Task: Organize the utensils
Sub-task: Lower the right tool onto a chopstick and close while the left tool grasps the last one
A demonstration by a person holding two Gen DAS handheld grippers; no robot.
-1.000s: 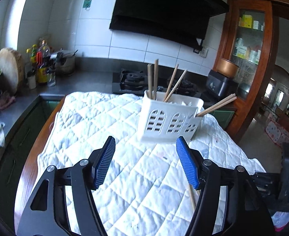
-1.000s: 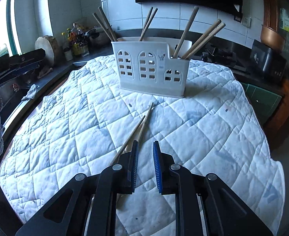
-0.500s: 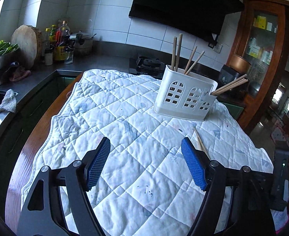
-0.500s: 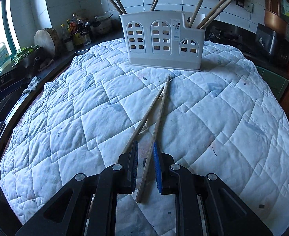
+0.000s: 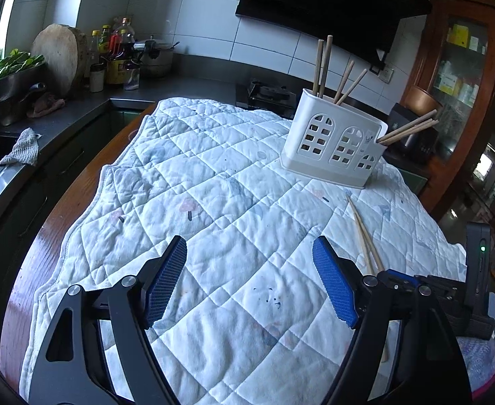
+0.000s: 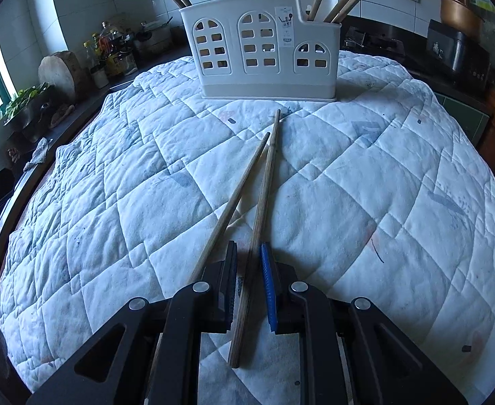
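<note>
On the desk covered by a white quilted cloth (image 6: 365,182), two long wooden chopsticks (image 6: 247,182) lie side by side in the near middle, their far tips pointing at the white plastic utensil holder with arched cut-out windows (image 6: 260,47), which stands at the far side and already carries several more sticks leaning out of its compartments. The right tool (image 6: 249,270) is narrowed around the right-hand chopstick, its blue pads close on either side near the thick end; whether they truly pinch it yet I cannot tell. The other stick runs just left of the left finger, outside the grip. The left tool (image 5: 249,270) hangs wide and empty over the near left cloth. To do this step well, the grip should probably bite squarely on that one stick, lift it level without dragging its neighbour, then tip it upright before lowering into an open compartment.
</note>
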